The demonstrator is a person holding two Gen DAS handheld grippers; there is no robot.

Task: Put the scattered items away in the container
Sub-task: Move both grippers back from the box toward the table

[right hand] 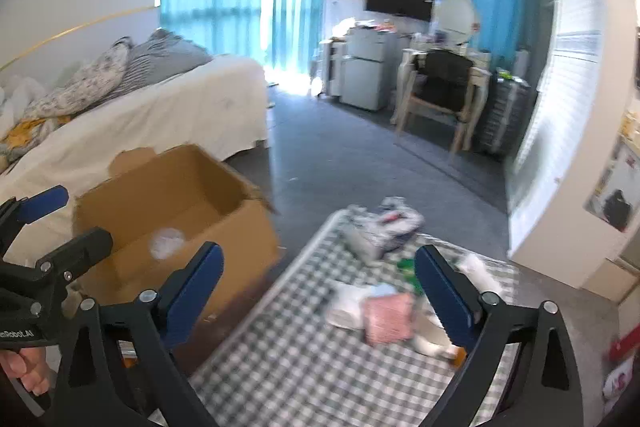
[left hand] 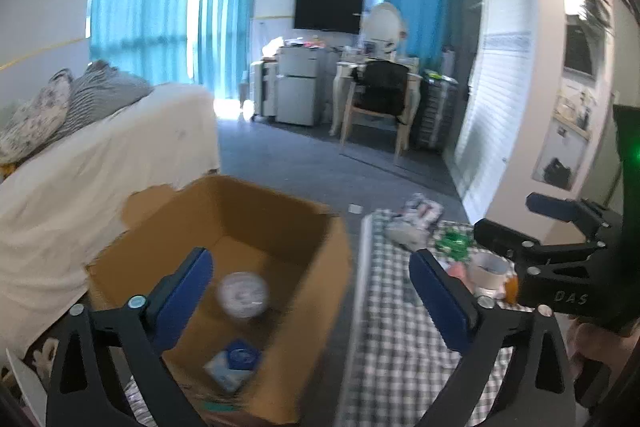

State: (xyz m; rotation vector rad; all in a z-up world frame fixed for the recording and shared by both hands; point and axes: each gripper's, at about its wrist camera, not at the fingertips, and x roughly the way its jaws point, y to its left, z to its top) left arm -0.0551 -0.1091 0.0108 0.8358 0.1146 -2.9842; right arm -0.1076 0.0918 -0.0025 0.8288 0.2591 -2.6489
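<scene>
Checked tablecloth (right hand: 304,359), cardboard box (left hand: 280,227) beside.

Left gripper (left hand: 310,301) is hanging with jaws spread wide, nothing between the blue pads (left hand: 182,301). Right gripper (right hand: 318,301) is likewise gaping, empty, tilting downward. Bare fingers (right hand: 30,371) are wrapping the left gripper's handle, seen from the right wrist view.

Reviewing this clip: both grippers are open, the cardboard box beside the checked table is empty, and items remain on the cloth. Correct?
Not quite: the cardboard box is not empty. The left wrist view shows a round white container and a blue-and-white item inside. Both the left gripper and right gripper are open, and items remain on the checked cloth.
</scene>
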